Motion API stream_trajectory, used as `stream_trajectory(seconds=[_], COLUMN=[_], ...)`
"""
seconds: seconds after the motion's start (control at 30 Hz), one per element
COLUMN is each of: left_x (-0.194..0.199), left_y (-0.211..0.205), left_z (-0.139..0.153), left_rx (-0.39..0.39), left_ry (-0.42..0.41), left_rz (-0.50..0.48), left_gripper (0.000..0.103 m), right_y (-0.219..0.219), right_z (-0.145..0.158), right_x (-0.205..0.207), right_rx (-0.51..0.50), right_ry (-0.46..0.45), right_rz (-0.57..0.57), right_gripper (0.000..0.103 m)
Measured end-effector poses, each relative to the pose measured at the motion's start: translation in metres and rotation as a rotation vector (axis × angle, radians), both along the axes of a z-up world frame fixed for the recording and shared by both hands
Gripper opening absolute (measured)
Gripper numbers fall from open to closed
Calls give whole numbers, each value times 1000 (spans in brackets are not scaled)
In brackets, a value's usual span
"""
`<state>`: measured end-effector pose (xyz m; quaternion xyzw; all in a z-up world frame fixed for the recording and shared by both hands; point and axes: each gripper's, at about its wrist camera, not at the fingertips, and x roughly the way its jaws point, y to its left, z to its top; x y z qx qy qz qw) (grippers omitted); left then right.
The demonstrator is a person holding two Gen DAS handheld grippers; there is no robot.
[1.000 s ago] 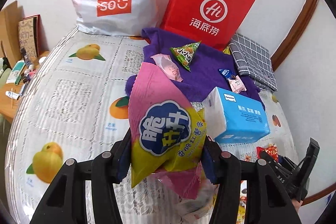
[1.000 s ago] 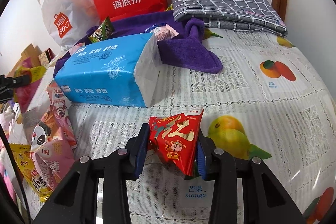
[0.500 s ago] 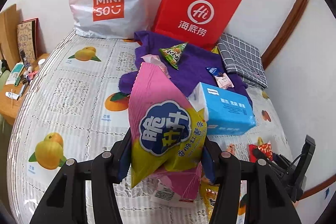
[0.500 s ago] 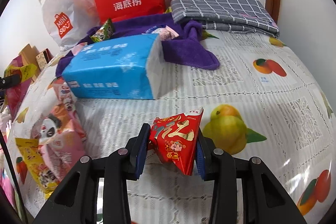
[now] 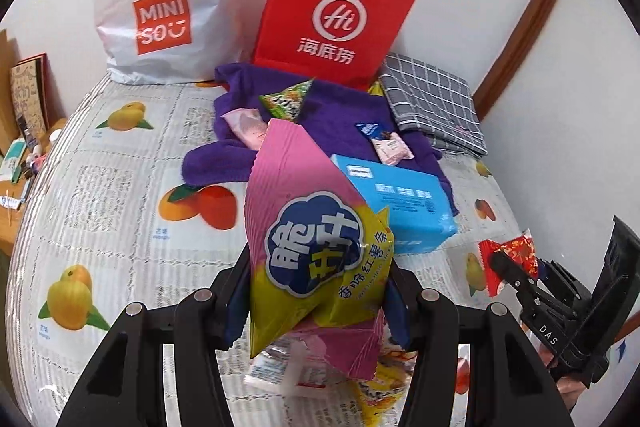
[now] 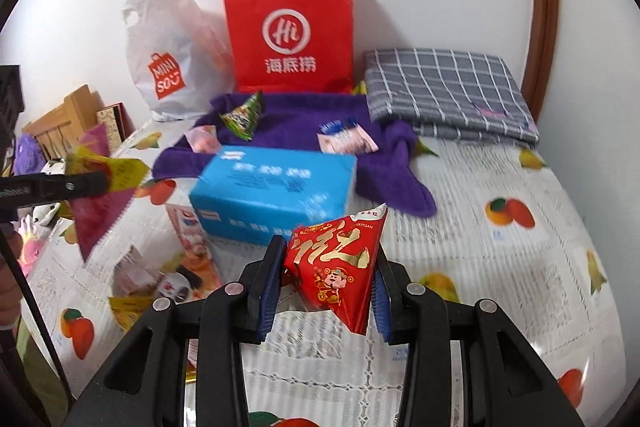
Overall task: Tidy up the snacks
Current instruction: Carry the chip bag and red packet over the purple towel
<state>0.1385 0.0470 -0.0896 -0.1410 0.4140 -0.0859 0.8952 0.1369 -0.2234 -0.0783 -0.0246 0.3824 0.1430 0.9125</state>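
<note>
Between my left gripper's [image 5: 316, 291] fingers sits a tall pink-and-yellow foil snack bag [image 5: 312, 247], clamped at its lower half; its long axis runs away from me, crimped top pointing toward the red paper shopping bag [image 5: 334, 11] at the wall. My right gripper [image 6: 326, 285] is closed on a small red triangular snack packet [image 6: 336, 267], one corner pointing down toward me, another up and right. Both are held above the fruit-print tablecloth [image 6: 520, 267]. Beyond lie a blue tissue pack [image 6: 272, 187] and a purple towel [image 5: 332, 119] with small packets scattered on it.
</note>
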Motion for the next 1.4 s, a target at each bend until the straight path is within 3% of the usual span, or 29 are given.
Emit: stream_trajectory(seconds=[0.8, 1.4], left_x=[35, 62], left_y=[-34, -44], left_z=[21, 35], left_rx=[-1, 17], left_ry=[-24, -34], left_rz=[-72, -88], left_gripper=[53, 53], right_y=[13, 22], right_z=[40, 51], right_x=[38, 74], right_rx=[16, 24], right_ry=[-51, -49], right_rz=[65, 81], right_gripper=[39, 39])
